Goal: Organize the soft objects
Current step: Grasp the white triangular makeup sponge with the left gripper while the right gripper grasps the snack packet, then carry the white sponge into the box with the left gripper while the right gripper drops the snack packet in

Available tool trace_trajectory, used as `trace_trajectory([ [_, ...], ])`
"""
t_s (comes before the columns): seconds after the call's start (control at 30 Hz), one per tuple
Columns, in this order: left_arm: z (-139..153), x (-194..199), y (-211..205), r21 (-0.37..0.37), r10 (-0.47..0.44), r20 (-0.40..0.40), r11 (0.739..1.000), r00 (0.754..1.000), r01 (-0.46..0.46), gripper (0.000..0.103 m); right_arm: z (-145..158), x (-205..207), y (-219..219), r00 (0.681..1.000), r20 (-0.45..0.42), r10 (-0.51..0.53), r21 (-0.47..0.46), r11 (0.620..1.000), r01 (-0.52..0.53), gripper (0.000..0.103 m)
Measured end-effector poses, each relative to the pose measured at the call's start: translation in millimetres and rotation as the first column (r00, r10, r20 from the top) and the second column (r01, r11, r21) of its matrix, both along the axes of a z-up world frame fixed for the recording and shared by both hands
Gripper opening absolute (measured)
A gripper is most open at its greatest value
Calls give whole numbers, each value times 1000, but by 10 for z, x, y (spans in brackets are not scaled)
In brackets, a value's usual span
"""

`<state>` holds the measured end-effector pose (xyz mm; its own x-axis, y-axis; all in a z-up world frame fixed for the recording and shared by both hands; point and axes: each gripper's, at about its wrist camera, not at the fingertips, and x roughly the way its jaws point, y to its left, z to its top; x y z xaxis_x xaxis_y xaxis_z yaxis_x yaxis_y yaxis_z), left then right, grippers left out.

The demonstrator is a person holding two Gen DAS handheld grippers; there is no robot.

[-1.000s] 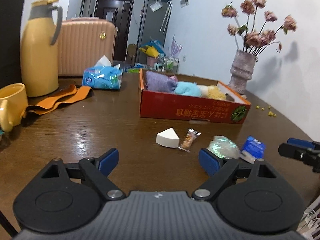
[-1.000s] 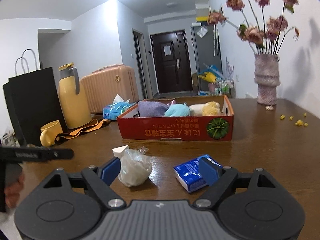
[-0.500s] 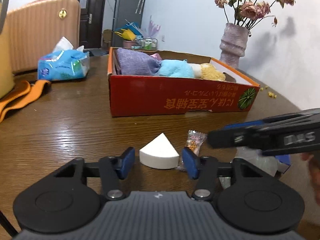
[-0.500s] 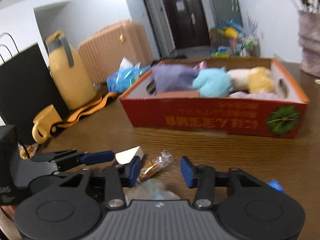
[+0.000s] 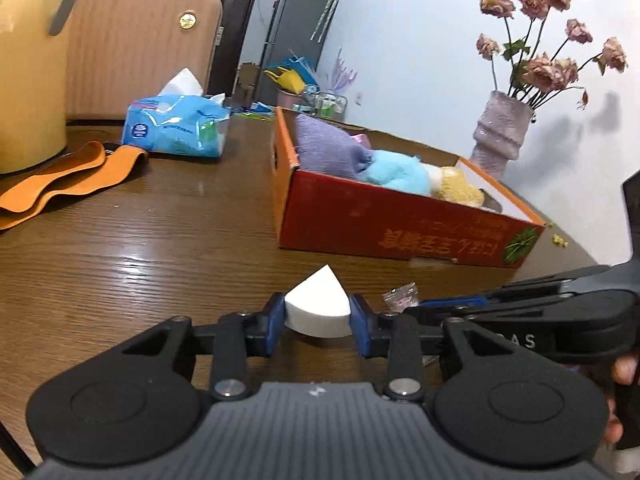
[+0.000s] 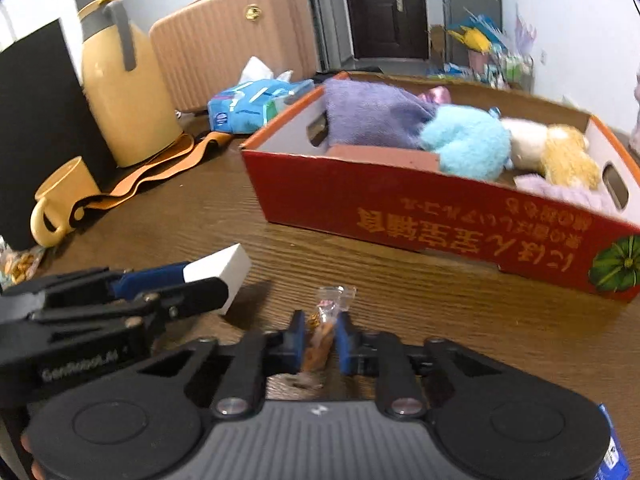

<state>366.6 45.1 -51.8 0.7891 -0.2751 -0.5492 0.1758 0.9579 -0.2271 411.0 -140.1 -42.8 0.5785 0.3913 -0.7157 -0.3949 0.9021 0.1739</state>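
Observation:
My left gripper point(image 5: 318, 320) is shut on a white wedge-shaped sponge point(image 5: 317, 305), just above the wooden table. The sponge also shows in the right wrist view point(image 6: 218, 270), between the left gripper's blue fingers point(image 6: 152, 278). My right gripper point(image 6: 322, 340) is shut on a small clear snack packet point(image 6: 326, 322) with orange contents. The packet's end shows in the left wrist view point(image 5: 401, 294). A red cardboard box point(image 5: 400, 228) beyond holds a purple cloth point(image 6: 372, 114), a blue plush point(image 6: 466, 142) and a yellow plush point(image 6: 568, 158).
A blue tissue pack point(image 5: 176, 126), an orange strap point(image 5: 68, 178), a yellow jug point(image 6: 124, 80), a yellow mug point(image 6: 60, 200) and a black bag point(image 6: 36, 120) stand at the left. A vase of dried flowers point(image 5: 498, 132) stands behind the box. A blue packet point(image 6: 614, 448) lies at the lower right.
Both grippers closed in from wide open: the left onto the white sponge, the right onto the snack packet. Both moved forward towards the box.

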Motion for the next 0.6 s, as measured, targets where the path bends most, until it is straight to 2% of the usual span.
trace_trajectory([
  [0.07,-10,5,-4,8,1,-1,1000,1000,-1,35,6,-27,24,1000,13,1,-2,1000,-1,12],
  [0.2,-43,0,25,-10,6,-36,1000,999,-6,35,130,-172,-44,998,53,-15,61,998,11,11],
  [0.3,46,-179,33,-25,24,-15,999,1000,-24,35,326,-347,-247,991,125,-41,163,986,20,11],
  [0.4,182,-372,-34,-27,32,8,999,999,-32,35,532,-523,-531,977,182,-114,255,965,65,11],
  [0.6,509,-615,-306,-6,-12,88,1000,996,13,35,791,-780,-1020,945,271,-183,299,949,98,11],
])
